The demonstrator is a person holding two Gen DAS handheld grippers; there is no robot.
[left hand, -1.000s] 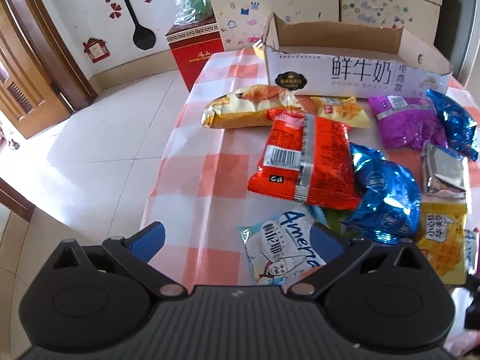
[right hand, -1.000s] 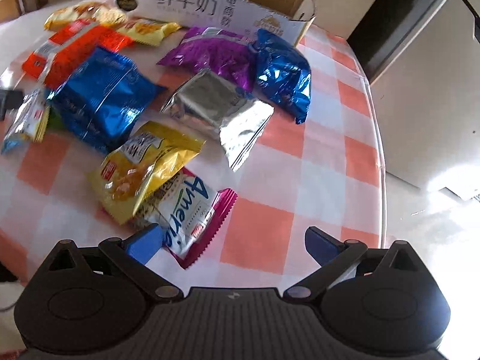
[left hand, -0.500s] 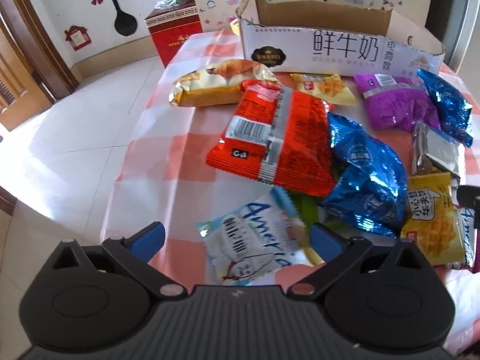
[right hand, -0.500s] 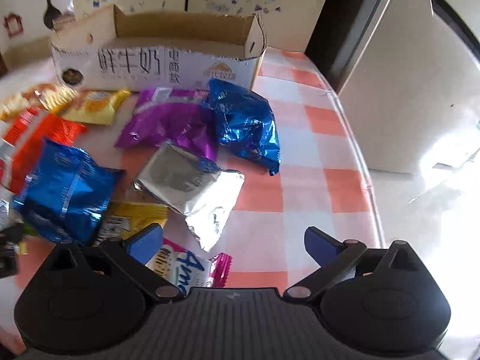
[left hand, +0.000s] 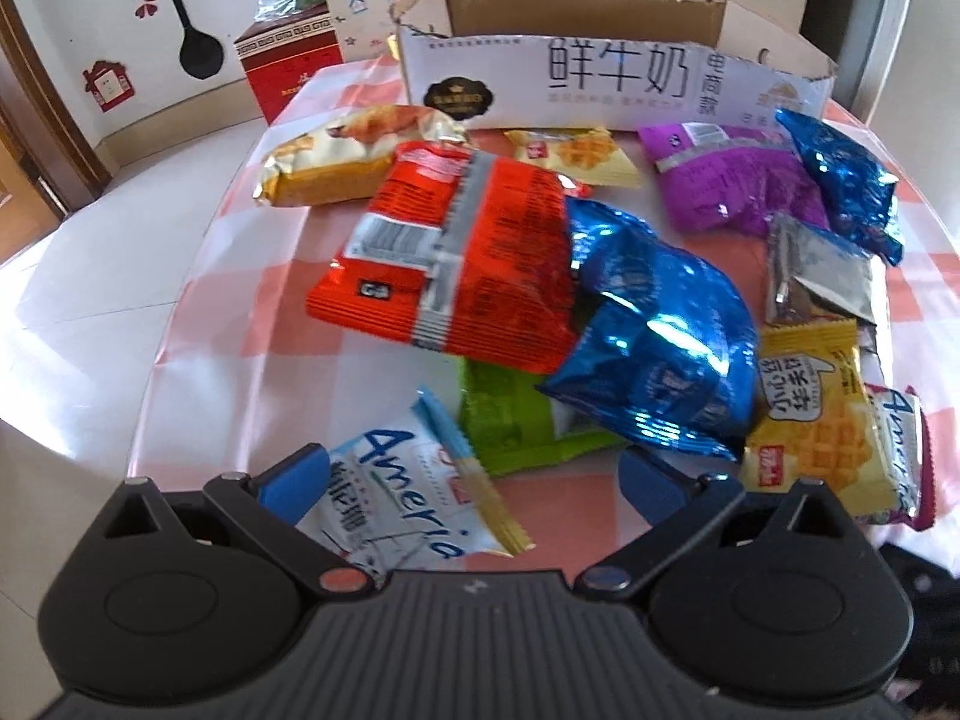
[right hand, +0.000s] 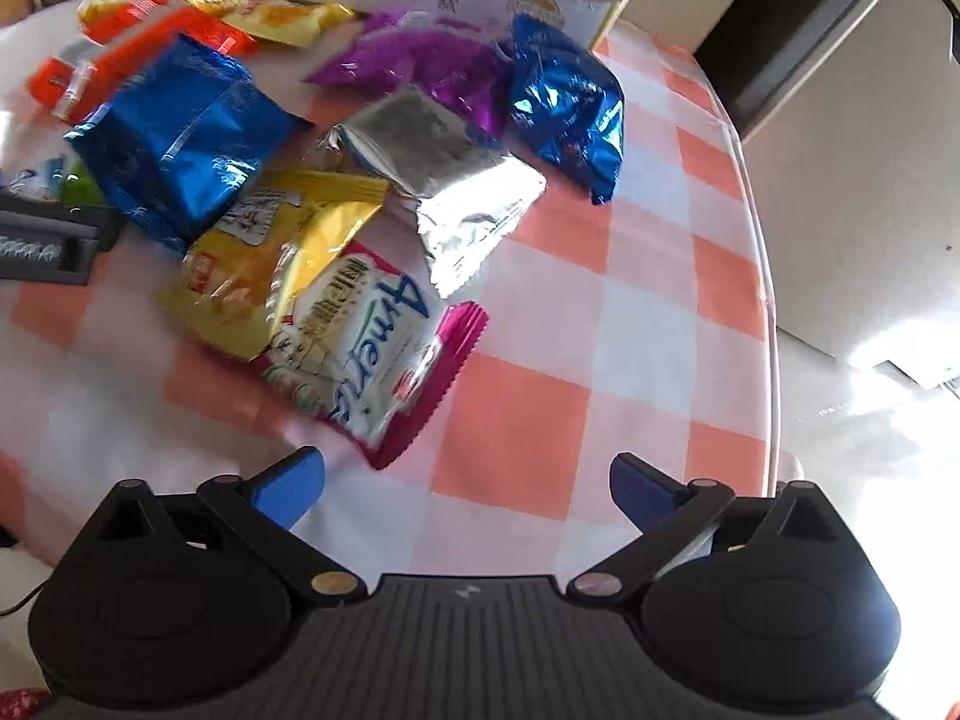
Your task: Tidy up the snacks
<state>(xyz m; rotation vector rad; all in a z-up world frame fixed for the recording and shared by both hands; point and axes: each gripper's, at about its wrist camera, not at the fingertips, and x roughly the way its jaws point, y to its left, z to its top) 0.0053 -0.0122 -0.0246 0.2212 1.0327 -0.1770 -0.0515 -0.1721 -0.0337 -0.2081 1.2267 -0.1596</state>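
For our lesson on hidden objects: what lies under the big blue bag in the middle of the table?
A green packet pokes out from under the big blue bag, which also overlaps the yellow waffle packet's edge. The rest of the green packet, and anything else beneath, is covered.

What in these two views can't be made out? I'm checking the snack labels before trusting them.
- Green packet: left wrist view, mostly hidden under the red bag and big blue bag.
- White Ameria packet: lower part hidden behind the left gripper.
- Cardboard box: its inside is hidden by its front wall.
- Red bag: print blurred, unreadable.
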